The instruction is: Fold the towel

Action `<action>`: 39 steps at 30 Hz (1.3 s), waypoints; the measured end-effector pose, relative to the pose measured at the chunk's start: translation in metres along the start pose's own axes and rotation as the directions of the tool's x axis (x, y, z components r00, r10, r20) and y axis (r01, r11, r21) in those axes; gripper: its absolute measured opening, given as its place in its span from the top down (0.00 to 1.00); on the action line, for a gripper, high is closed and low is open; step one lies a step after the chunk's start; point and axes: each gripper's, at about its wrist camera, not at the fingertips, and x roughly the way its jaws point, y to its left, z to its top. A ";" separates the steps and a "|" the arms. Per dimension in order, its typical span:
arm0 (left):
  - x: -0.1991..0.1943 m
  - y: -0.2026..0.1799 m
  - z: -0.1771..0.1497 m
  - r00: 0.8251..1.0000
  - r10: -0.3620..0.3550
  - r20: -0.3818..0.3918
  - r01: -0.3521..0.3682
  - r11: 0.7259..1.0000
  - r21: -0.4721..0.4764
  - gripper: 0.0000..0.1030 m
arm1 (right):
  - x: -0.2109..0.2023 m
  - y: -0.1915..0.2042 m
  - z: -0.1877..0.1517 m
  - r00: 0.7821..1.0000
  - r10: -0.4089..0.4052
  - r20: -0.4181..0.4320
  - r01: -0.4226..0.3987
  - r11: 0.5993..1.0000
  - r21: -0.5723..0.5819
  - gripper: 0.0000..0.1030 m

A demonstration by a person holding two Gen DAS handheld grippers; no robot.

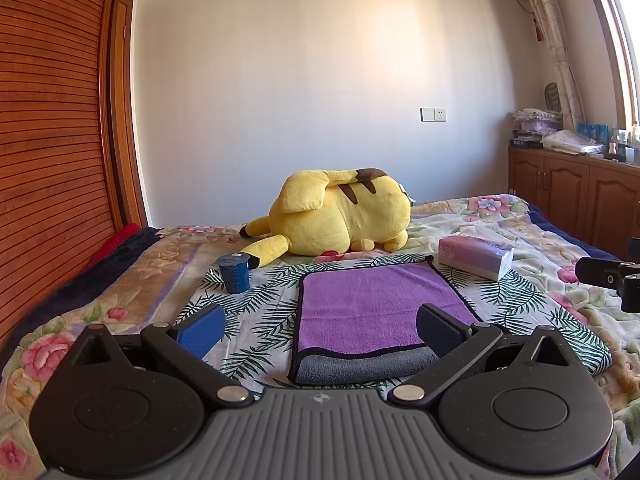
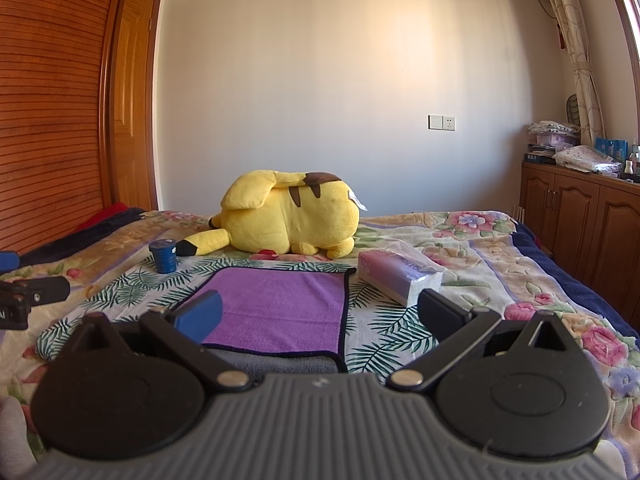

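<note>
Flowered cloth covers the bed [image 1: 540, 240], which fills the space ahead of and beneath both grippers. Over it, straight in front of them, lies a leaf-print sheet [image 1: 256, 316]. Beyond that, at the far side of the bed ahead, a yellow plush toy [image 1: 340, 216] lies on its side.

The purple towel [image 1: 372, 308] rests flat on the leaf-print sheet, folded over so that a grey underside shows along its near edge. From the left gripper [image 1: 320, 332] the towel sits directly ahead, reaching toward the gripper's right finger; from the right gripper [image 2: 320, 320] it sits ahead and toward that gripper's left finger.

The left gripper is spread wide, its blue pad [image 1: 202, 334] and dark pad [image 1: 438, 334] far apart, with nothing between them; it hovers near the towel's near edge, and I cannot tell whether the dark pad touches the cloth. The right gripper is likewise spread wide and grips nothing, with the towel's near right corner between its fingers in the view.

A pale purple tissue pack [image 1: 476, 256] lies beyond the towel's far right corner, ahead and right of the left gripper and just past the right gripper's right finger. A small blue cup [image 1: 234, 274] stands upright ahead and left of both, beside the plush toy's ear tip.
</note>
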 end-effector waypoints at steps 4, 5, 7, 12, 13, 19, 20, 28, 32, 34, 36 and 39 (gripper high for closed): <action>-0.001 0.000 0.000 1.000 0.001 0.000 -0.001 1.000 0.000 0.16 | 0.000 0.000 0.000 1.000 0.000 0.000 0.000 1.000 0.000 0.00; -0.001 0.000 0.000 1.000 0.001 0.000 -0.001 1.000 0.000 0.16 | 0.000 0.000 0.000 1.000 0.000 0.000 0.000 1.000 0.000 0.00; 0.000 0.000 0.000 1.000 0.001 0.000 -0.001 1.000 0.001 0.16 | 0.000 0.000 0.000 1.000 0.000 0.000 0.000 1.000 -0.001 0.00; -0.001 0.000 0.000 1.000 0.001 0.000 -0.001 1.000 0.000 0.16 | 0.000 0.000 0.000 1.000 0.000 -0.001 0.000 1.000 0.000 0.00; 0.000 0.000 0.000 1.000 0.001 0.000 -0.001 1.000 0.000 0.16 | 0.000 0.000 0.000 1.000 0.000 -0.001 0.000 1.000 0.000 0.00; -0.001 0.000 0.000 1.000 0.001 0.000 -0.001 1.000 0.000 0.16 | 0.000 0.000 0.000 1.000 0.000 -0.001 0.000 1.000 0.000 0.00; -0.001 0.000 0.000 1.000 0.001 0.000 -0.001 1.000 0.001 0.16 | 0.000 0.000 0.000 1.000 0.000 0.000 0.000 1.000 0.000 0.00; -0.002 0.001 -0.001 1.000 -0.002 -0.009 0.002 1.000 0.005 0.16 | 0.003 0.000 -0.001 1.000 -0.001 -0.006 0.001 1.000 -0.001 0.00; 0.005 -0.002 -0.013 0.999 -0.003 -0.036 0.003 1.000 0.015 0.16 | 0.000 0.001 0.000 1.000 0.000 -0.014 0.000 1.000 -0.002 0.00; 0.008 -0.004 -0.013 0.999 -0.003 -0.051 0.004 1.000 0.018 0.16 | 0.004 0.001 -0.003 1.000 0.001 -0.021 -0.001 1.000 -0.004 0.00; 0.010 -0.005 -0.015 0.997 -0.004 -0.071 0.005 1.000 0.025 0.16 | 0.008 0.001 -0.002 1.000 0.003 -0.027 -0.003 1.000 -0.006 0.00; 0.011 -0.006 -0.012 0.996 -0.005 -0.085 0.007 1.000 0.027 0.16 | 0.010 0.002 -0.002 0.999 0.007 -0.040 -0.008 1.000 -0.011 0.00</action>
